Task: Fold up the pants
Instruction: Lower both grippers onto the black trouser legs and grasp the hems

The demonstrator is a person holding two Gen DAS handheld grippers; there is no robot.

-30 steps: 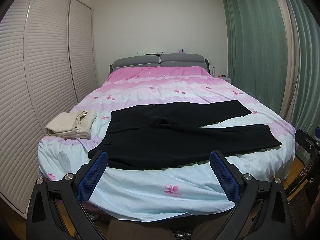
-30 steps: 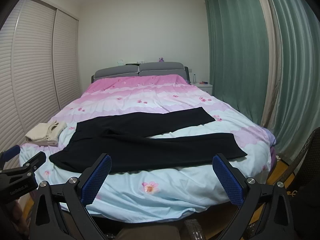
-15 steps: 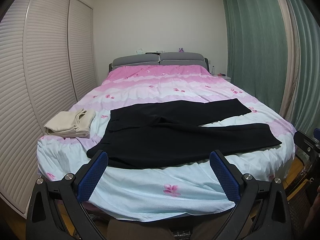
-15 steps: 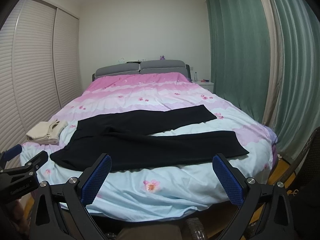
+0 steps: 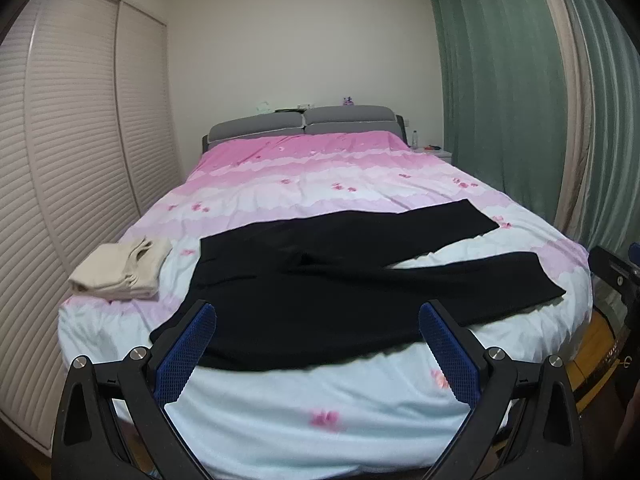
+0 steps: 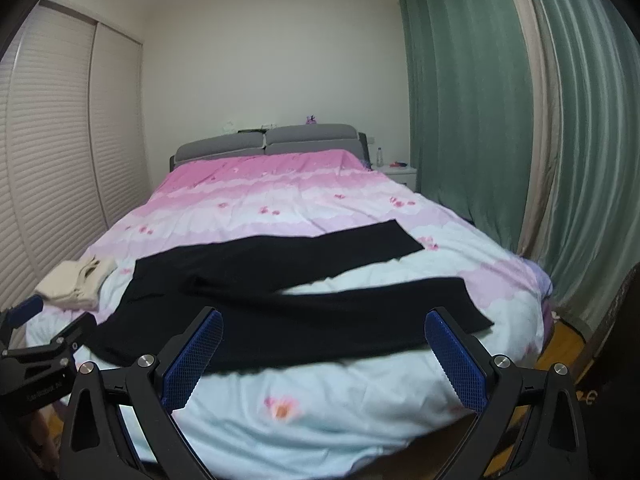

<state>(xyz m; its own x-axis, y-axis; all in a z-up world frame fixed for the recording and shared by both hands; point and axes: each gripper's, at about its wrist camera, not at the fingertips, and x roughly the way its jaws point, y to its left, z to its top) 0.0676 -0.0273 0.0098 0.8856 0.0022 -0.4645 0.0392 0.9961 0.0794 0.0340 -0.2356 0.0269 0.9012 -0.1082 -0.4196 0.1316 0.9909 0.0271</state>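
Note:
Black pants (image 5: 340, 280) lie spread flat across the foot of the bed (image 5: 320, 408), waistband to the left, two legs splayed to the right. They also show in the right wrist view (image 6: 280, 312). My left gripper (image 5: 318, 344) is open and empty, held in front of the bed's foot edge, short of the pants. My right gripper (image 6: 324, 350) is open and empty too, at the same edge further right. The left gripper's side shows at the left of the right wrist view (image 6: 36, 344).
A folded beige garment (image 5: 120, 268) lies on the bed's left side next to the waistband. Louvred wardrobe doors (image 5: 60, 180) stand close on the left. Green curtains (image 5: 500, 100) hang on the right, with a nightstand (image 6: 398, 170) beside the grey headboard (image 5: 304, 120).
Both grippers have moved a little closer to the bed and tilted up slightly. The pants and the beige garment have not moved. Both grippers stay open.

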